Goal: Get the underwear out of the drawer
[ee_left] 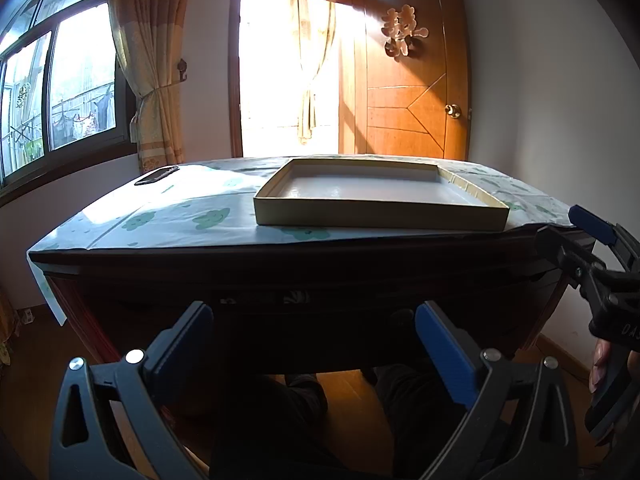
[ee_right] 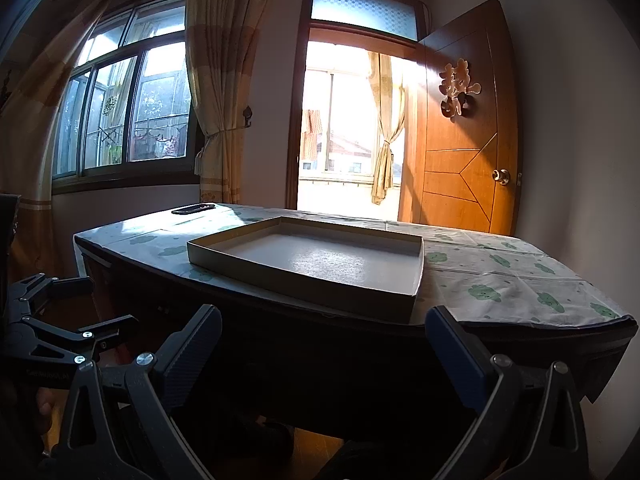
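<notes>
A dark wooden desk stands in front of me, its drawer front [ee_left: 312, 320] in shadow below the top. The drawer is open a crack, and a bit of patterned cloth [ee_left: 295, 297] shows in the gap. My left gripper [ee_left: 314, 344] is open and empty, held level with the drawer front. My right gripper [ee_right: 324, 344] is open and empty, facing the desk's right front edge. It shows at the right of the left wrist view [ee_left: 592, 240], and the left gripper shows at the left of the right wrist view [ee_right: 60, 304].
A shallow open cardboard box [ee_left: 496, 214] lies on the patterned tablecloth [ee_left: 180, 216]; it also shows in the right wrist view [ee_right: 416, 280]. A dark phone [ee_left: 156, 175] lies at the back left. An open wooden door [ee_left: 412, 80], a window and curtains are behind.
</notes>
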